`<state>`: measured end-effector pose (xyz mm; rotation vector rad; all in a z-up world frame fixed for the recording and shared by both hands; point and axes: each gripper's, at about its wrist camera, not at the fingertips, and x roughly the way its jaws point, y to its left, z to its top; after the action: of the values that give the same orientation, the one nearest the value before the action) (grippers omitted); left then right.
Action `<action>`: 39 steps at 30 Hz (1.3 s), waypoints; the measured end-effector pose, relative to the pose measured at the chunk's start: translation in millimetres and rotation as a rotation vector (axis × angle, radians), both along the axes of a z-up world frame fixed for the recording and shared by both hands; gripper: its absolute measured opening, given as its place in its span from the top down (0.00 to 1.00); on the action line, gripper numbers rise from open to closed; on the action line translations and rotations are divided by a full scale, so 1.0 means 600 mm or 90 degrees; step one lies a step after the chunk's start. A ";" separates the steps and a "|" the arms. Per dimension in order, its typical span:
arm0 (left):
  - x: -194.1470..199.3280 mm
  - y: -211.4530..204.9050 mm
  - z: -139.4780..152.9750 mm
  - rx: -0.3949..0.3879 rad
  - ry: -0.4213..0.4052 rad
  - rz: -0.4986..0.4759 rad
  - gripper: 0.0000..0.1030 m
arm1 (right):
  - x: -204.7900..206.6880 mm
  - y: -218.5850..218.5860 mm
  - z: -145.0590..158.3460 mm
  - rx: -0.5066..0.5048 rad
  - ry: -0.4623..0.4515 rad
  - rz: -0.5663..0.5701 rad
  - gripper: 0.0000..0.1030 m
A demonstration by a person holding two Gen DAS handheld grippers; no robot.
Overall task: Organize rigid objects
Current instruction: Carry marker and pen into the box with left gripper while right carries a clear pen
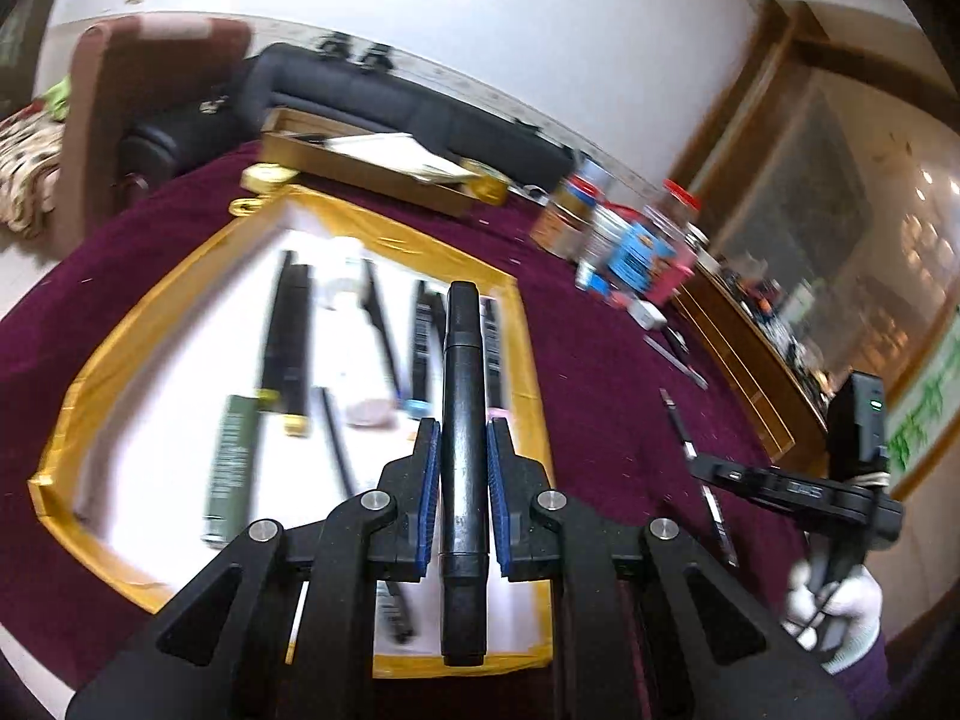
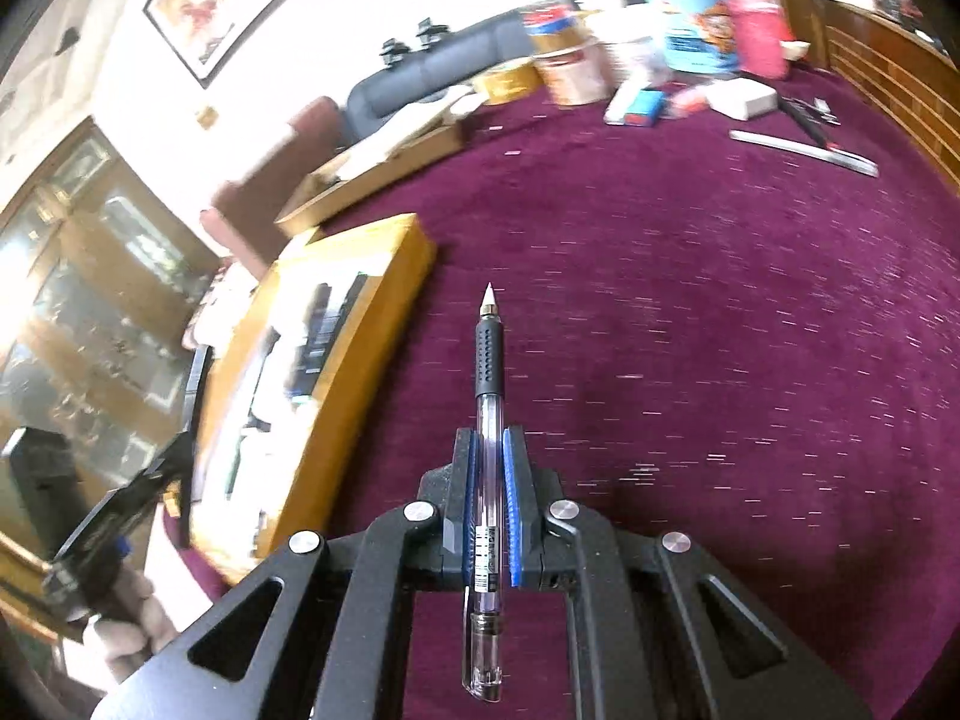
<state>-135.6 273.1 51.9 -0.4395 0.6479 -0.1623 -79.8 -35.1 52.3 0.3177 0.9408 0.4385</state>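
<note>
Clamped between the blue pads of my left gripper (image 1: 462, 438) is a thick black marker (image 1: 462, 420), pointing straight up the middle of the left wrist view over a gold-rimmed white tray (image 1: 90, 360). At the lower left of that tray lies a dark green tube (image 1: 231, 468); right of it sit a black pen with a gold end (image 1: 291, 336) and several more dark pens (too blurred to sort). Past the tray's right rim, the maroon tablecloth (image 1: 600, 372) runs to a cluster of jars and colourful boxes (image 1: 624, 228) at upper right.

In the right wrist view, the tray (image 2: 336, 372) sits at left. At centre, my right gripper (image 2: 489, 450) holds a clear-barrelled pen with a black rubber grip (image 2: 489, 396), tip up-frame above bare cloth (image 2: 720, 360). A flat grey ruler (image 2: 804, 150) lies at upper right.
</note>
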 end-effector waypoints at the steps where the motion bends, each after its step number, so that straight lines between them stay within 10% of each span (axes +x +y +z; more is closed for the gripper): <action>1: -0.003 0.012 -0.003 -0.003 0.001 0.010 0.88 | 0.002 0.015 0.006 0.006 -0.001 0.015 0.92; 17: 0.052 0.145 -0.052 0.032 0.085 0.129 0.88 | 0.033 0.250 0.009 0.031 0.043 0.175 0.92; 30: -0.002 0.175 -0.030 -0.025 0.038 0.136 0.49 | 0.043 0.386 -0.050 0.024 0.116 0.234 0.92; 39: -0.042 0.156 0.008 0.092 0.011 0.202 0.28 | 0.029 0.400 -0.070 -0.003 0.122 0.215 0.91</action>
<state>-160.8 366.7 56.9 -0.3992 0.5940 0.1876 -62.6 204.6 10.6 0.1978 1.1883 0.7234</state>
